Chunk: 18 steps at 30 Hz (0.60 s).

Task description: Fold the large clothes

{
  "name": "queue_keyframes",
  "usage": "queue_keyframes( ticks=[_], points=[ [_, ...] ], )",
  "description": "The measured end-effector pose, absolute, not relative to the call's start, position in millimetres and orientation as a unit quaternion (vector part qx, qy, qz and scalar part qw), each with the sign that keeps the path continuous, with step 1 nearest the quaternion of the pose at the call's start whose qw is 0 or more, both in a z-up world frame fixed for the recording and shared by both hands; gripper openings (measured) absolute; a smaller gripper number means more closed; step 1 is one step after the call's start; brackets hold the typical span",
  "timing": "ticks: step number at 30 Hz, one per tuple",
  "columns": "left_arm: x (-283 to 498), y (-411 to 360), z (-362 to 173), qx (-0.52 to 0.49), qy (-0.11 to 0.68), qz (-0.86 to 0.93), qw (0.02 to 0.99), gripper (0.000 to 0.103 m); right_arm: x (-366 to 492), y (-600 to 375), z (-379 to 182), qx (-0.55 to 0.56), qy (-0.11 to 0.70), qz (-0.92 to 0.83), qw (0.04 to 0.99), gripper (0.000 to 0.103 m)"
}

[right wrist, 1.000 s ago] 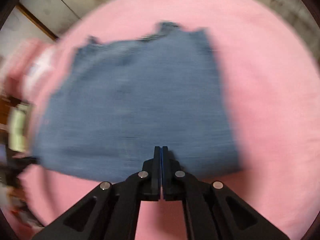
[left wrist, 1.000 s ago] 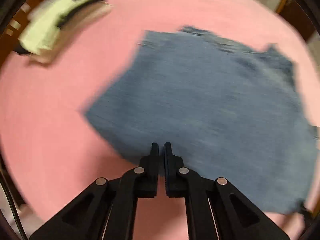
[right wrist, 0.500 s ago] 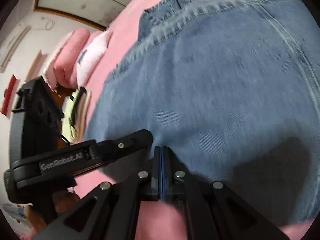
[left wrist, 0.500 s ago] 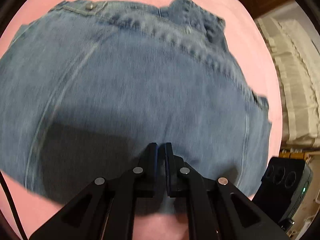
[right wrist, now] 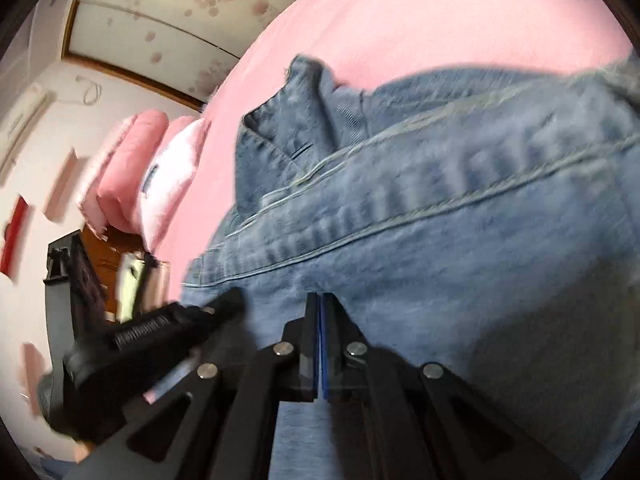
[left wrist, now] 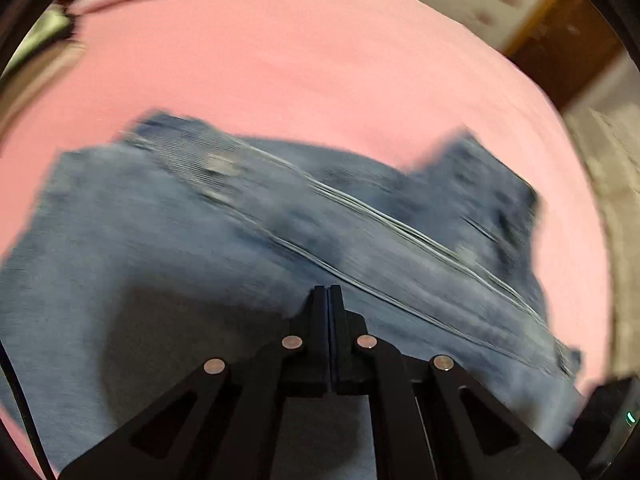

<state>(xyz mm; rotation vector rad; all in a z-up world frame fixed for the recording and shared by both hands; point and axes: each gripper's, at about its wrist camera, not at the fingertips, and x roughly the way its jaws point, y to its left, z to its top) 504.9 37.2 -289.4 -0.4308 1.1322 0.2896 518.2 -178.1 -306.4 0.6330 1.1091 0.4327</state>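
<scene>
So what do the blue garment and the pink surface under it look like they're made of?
The blue garment looks like denim: faded matte blue weave with pale double-stitched seams and a puckered band. The pink cover beneath looks like soft, matte cloth, possibly fleece or cotton; blur leaves the weave unclear.

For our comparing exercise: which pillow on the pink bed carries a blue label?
The white fabric pillow; its neighbours, the soft pink pillows, show none.

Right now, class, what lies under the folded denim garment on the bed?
Under the denim garment only the pink sheet shows, spreading out on every visible side. Whatever lies directly beneath the denim, including its lower folded layers, is covered and cannot be seen.
</scene>
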Motion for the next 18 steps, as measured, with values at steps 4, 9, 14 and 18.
queue_keyframes(
  ticks=[4, 9, 14, 18],
  points=[
    [501.6, 75.5, -286.4, -0.149, 0.513, 0.218, 0.817, 0.001, 517.5, -227.3, -294.5, 0.251, 0.5, 0.135, 0.818, 0.0],
    [508.0, 124.8, -293.6, -0.132, 0.514, 0.25, 0.81, 0.001, 505.4, -312.1, -287.0, 0.236, 0.477, 0.035, 0.846, 0.0],
    [512.6, 149.4, -298.9, -0.157, 0.518, 0.244, 0.805, 0.001, 493.1, -352.2, -281.6, 0.234, 0.478, -0.041, 0.846, 0.0],
    [523.7, 135.9, -301.1, -0.116, 0.525, 0.249, 0.806, 0.001, 496.2, -347.2, -282.0, 0.2, 0.485, -0.072, 0.848, 0.0]
  ],
)
